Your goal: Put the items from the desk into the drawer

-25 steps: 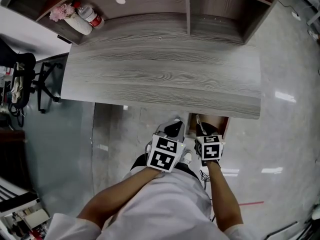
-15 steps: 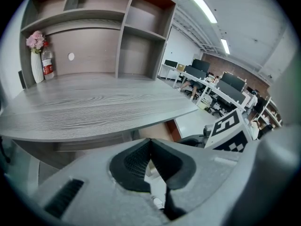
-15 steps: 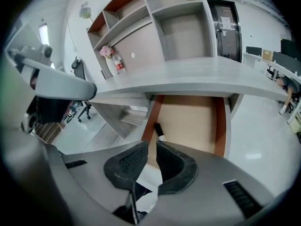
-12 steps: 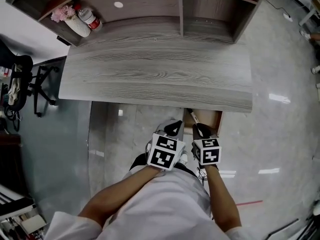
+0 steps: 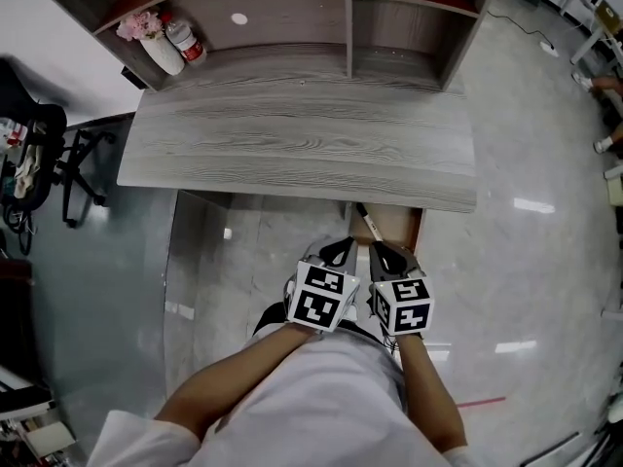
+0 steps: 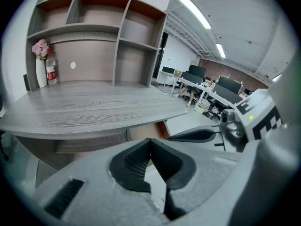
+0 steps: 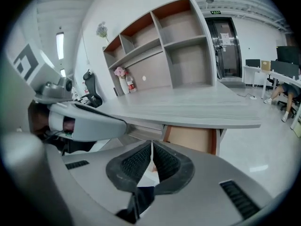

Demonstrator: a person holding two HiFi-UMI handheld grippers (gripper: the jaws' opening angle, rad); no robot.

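Desk (image 5: 292,154): the front edge runs across the head view, and the right corner ends over glossy floor (image 5: 545,261). The hutch (image 5: 350,27) closes off the back edge. A vase with pink flowers (image 5: 161,52) and a bottle (image 5: 185,39) stand touching in its left cubby.

Drawer (image 5: 414,227): pulled out from under the desk's right front edge, showing a brown interior. A slim pen-like item (image 5: 367,224) lies in it at an angle near the left wall; I cannot tell what it is. There is open floor to the right of the drawer, and a chair (image 5: 83,163) stands well apart on the left.

Left gripper (image 5: 339,249): held low in front of the desk edge, just left of the drawer, pointing forward. In its own view the left gripper (image 6: 149,142) has its pads meeting at the tip, with nothing between them.

Right gripper (image 5: 387,253): just beside the left one, with its tips over the drawer's near edge. In its own view the right gripper (image 7: 151,147) has its pads drawn together to a thin slit, holding nothing, and the drawer (image 7: 190,138) is straight ahead.

Both forearms (image 5: 428,387) reach forward, nearly parallel, with the marker cubes (image 5: 321,297) side by side and close together.
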